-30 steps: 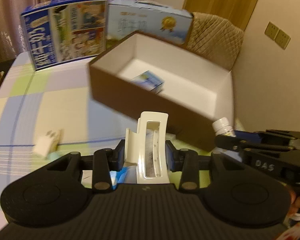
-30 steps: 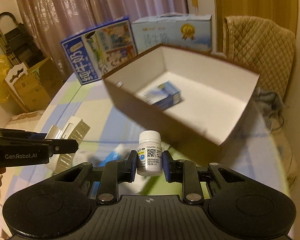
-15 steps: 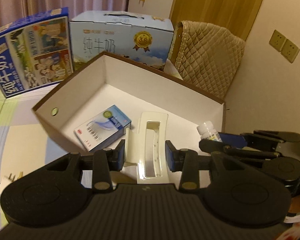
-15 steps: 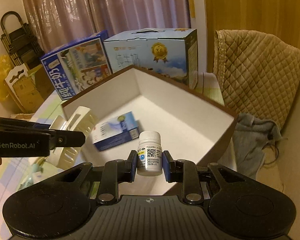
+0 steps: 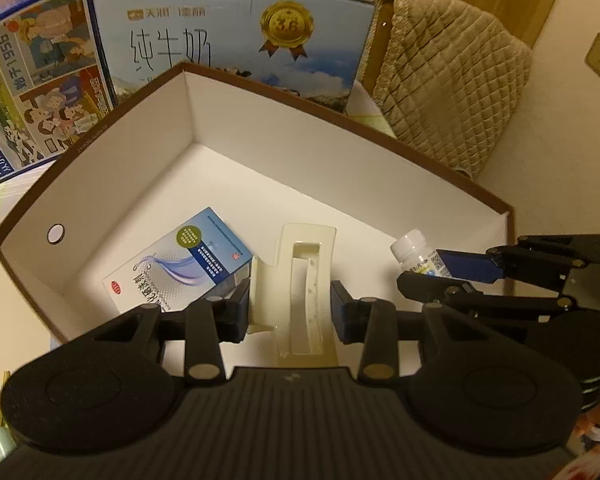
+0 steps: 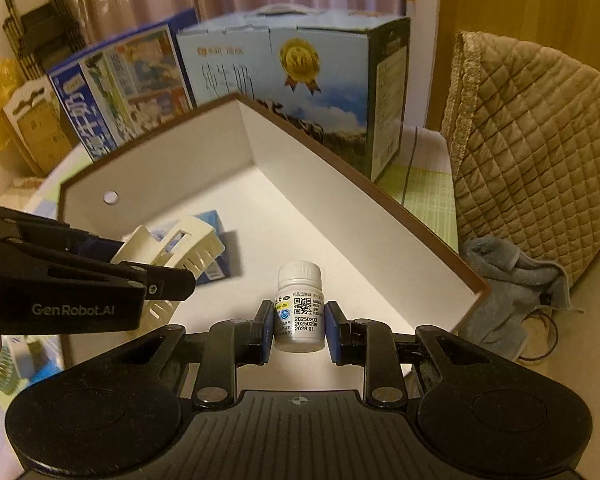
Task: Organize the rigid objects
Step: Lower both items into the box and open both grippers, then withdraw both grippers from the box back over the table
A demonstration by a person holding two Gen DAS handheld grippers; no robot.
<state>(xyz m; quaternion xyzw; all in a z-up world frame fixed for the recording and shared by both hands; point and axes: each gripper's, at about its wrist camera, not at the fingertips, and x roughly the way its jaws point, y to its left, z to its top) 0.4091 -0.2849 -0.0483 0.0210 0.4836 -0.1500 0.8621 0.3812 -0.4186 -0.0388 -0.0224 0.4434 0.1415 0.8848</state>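
Over the white-lined box (milk cartons behind), left tool clamps a cream holder, right tool a bottle.

Left black two-finger gripper clamped on a cream slotted plastic holder, right black two-finger gripper closed around a small white pill bottle, seemingly held upright, both side by side, near each other

Open box ahead of both tongs: cardboard, matt white inside, brown edge. Carton beyond left gripper: glossy printed card. Holder between its fingers: smooth cream plastic. Bottle in right gripper: white plastic, ribbed cap, paper label. Grippers: matt black plastic. Chair cover, far right: quilted cloth.
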